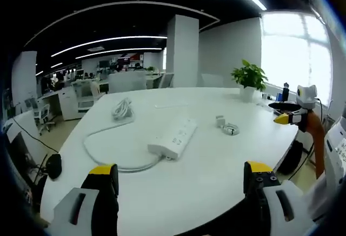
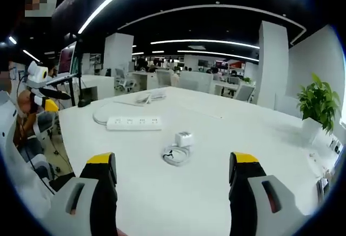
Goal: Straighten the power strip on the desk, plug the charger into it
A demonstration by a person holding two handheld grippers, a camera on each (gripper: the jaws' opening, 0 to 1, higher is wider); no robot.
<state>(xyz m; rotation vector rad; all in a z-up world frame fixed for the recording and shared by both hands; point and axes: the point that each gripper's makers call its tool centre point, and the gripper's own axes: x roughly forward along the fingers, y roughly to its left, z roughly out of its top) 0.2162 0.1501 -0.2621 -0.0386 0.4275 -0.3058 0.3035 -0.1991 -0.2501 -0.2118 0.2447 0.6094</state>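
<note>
- Left hand-held gripper (image 1: 181, 184): its two yellow-tipped jaws rise from the bottom of the left gripper view, set wide apart with nothing between them; they hang above the near edge of the white counter (image 1: 216, 165)
- Right hand-held gripper (image 2: 175, 174): jaws likewise spread apart and empty in the right gripper view, over the near part of the counter (image 2: 178, 203); this gripper also shows at the right edge of the left gripper view, beyond the counter's rim
- Power strip (image 1: 174, 137): a long white bar lying flat on the counter, near the middle; in the left gripper view it runs at a slant away from the camera; in the right gripper view the power strip (image 2: 134, 123) lies crosswise, sockets facing up
- Its white cord (image 1: 102, 149) curves off the near end in a wide loop, leading to a bundled coil (image 1: 122, 109) farther back on the counter
- Charger (image 2: 184, 137): a small white block resting on the counter, apart from the power strip, to its right in both views; its coiled white cable (image 2: 175, 155) lies just beside it, nearer the right gripper; in the left gripper view the charger (image 1: 220, 120) sits next to the cable coil (image 1: 231, 129)
- Potted green plant (image 1: 249, 79) stands at the far edge of the counter by a bright window; office desks and chairs sit beyond
</note>
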